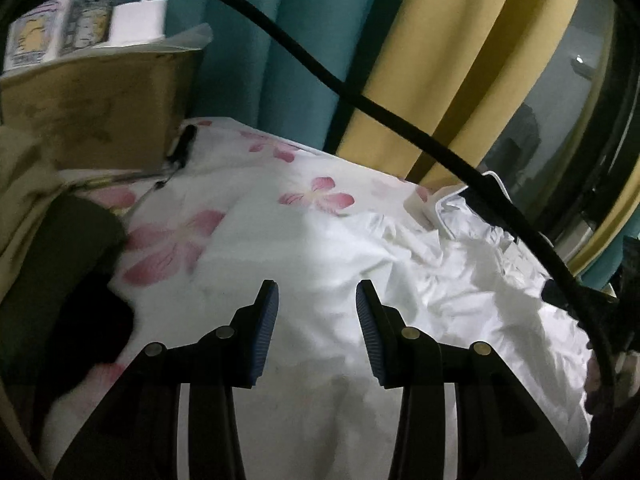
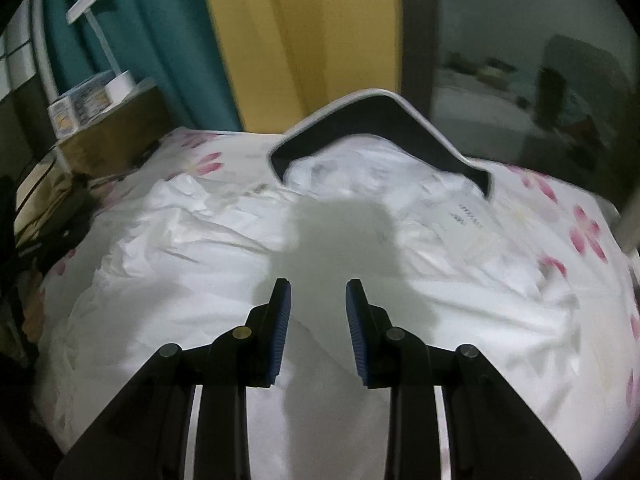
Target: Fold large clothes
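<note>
A large white garment lies spread and wrinkled on a bed covered by a white sheet with pink flowers. In the left wrist view the garment fills the middle and right. My left gripper is open and empty, hovering above the white cloth. My right gripper is open and empty above the garment's near part, casting a shadow on it. A dark panel with a white rim rises at the garment's far end.
A wooden bedside cabinet with boxes and a white lamp stands at the left. Teal and yellow curtains hang behind the bed. A black cable crosses the left wrist view. Dark clothing lies at left.
</note>
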Demonstrator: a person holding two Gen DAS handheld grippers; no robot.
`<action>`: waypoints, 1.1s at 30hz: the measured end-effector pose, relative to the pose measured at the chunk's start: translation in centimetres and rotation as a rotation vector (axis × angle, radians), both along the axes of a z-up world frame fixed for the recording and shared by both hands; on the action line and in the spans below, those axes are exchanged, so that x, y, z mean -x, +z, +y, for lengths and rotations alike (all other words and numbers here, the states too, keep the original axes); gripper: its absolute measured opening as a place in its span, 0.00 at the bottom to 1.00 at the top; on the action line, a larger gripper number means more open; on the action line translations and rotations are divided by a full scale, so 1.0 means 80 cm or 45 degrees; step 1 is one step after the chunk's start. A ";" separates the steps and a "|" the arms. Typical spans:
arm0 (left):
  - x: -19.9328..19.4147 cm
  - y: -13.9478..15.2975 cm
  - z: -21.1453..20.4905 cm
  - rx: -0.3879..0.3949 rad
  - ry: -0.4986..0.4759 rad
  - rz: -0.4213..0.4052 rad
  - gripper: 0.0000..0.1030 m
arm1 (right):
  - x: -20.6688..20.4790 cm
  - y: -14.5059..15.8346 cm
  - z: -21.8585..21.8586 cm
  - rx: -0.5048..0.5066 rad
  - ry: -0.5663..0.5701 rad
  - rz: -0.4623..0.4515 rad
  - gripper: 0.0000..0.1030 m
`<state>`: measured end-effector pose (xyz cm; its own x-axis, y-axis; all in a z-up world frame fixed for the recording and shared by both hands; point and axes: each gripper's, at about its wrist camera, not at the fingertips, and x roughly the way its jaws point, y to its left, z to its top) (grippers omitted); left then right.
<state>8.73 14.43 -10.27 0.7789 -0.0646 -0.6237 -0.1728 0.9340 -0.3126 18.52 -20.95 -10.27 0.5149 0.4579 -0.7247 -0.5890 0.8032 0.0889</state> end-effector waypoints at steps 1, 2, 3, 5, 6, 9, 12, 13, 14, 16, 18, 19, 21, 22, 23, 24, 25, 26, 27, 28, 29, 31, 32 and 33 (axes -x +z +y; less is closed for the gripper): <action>-0.006 0.001 0.000 0.007 -0.011 -0.006 0.41 | -0.004 0.000 0.017 0.000 0.052 -0.008 0.27; -0.013 0.002 0.000 0.001 0.003 -0.001 0.41 | -0.008 0.001 0.033 0.009 0.094 -0.014 0.27; -0.025 0.001 0.000 0.007 -0.015 0.014 0.41 | -0.012 0.000 0.052 0.017 0.140 -0.022 0.27; -0.040 0.002 -0.001 -0.012 -0.025 0.031 0.41 | -0.022 -0.003 0.089 0.032 0.228 -0.031 0.27; -0.043 0.003 -0.002 -0.014 -0.029 0.029 0.41 | -0.027 -0.006 0.107 0.045 0.259 -0.033 0.27; -0.059 0.002 0.001 -0.022 -0.026 0.038 0.41 | -0.042 -0.017 0.159 0.095 0.351 -0.016 0.27; -0.070 0.002 0.006 -0.018 -0.026 0.040 0.41 | -0.059 -0.033 0.196 0.145 0.429 -0.001 0.27; -0.074 0.001 0.007 -0.011 -0.037 0.041 0.41 | -0.064 -0.039 0.206 0.170 0.439 0.006 0.27; -0.077 0.001 0.008 -0.008 -0.040 0.044 0.41 | -0.069 -0.046 0.212 0.198 0.439 0.010 0.27; -0.081 0.001 0.009 -0.001 -0.045 0.045 0.41 | -0.081 -0.056 0.219 0.212 0.455 0.029 0.23; -0.085 0.001 0.008 -0.017 -0.052 0.046 0.41 | -0.087 -0.057 0.218 0.205 0.444 0.025 0.02; -0.087 0.001 0.007 -0.015 -0.054 0.045 0.41 | -0.088 -0.052 0.217 0.192 0.441 0.005 0.02; -0.089 0.004 0.003 -0.031 -0.056 0.039 0.41 | -0.085 -0.035 0.209 0.159 0.430 -0.050 0.02; -0.090 0.004 0.002 -0.036 -0.056 0.037 0.41 | -0.084 -0.024 0.205 0.141 0.425 -0.086 0.02; -0.091 0.006 -0.001 -0.036 -0.061 0.033 0.41 | -0.081 -0.013 0.201 0.130 0.418 -0.119 0.02; -0.092 0.008 -0.003 -0.037 -0.066 0.032 0.41 | -0.078 0.000 0.196 0.120 0.411 -0.154 0.02; -0.093 0.009 -0.005 -0.039 -0.068 0.029 0.41 | -0.075 0.013 0.191 0.107 0.402 -0.184 0.02; -0.092 0.013 -0.008 -0.044 -0.069 0.021 0.41 | -0.072 0.024 0.184 0.093 0.393 -0.208 0.02; -0.090 0.017 -0.011 -0.050 -0.072 0.010 0.41 | -0.069 0.037 0.176 0.076 0.385 -0.239 0.02; -0.089 0.021 -0.014 -0.053 -0.074 0.002 0.41 | -0.065 0.048 0.167 0.066 0.373 -0.263 0.02; -0.087 0.025 -0.018 -0.058 -0.076 -0.007 0.41 | -0.061 0.058 0.159 0.059 0.361 -0.282 0.02; -0.084 0.033 -0.026 -0.067 -0.083 -0.023 0.41 | -0.052 0.075 0.140 0.049 0.333 -0.322 0.02; -0.083 0.037 -0.030 -0.073 -0.089 -0.028 0.41 | -0.047 0.083 0.131 0.046 0.319 -0.337 0.02; -0.081 0.042 -0.036 -0.082 -0.096 -0.034 0.41 | -0.043 0.090 0.119 0.042 0.303 -0.352 0.02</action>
<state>15.23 11.59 -6.93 0.7897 -0.0841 -0.6077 -0.0941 0.9622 -0.2554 21.95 -11.41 -3.10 0.5755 0.5667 -0.5896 -0.7577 0.6408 -0.1236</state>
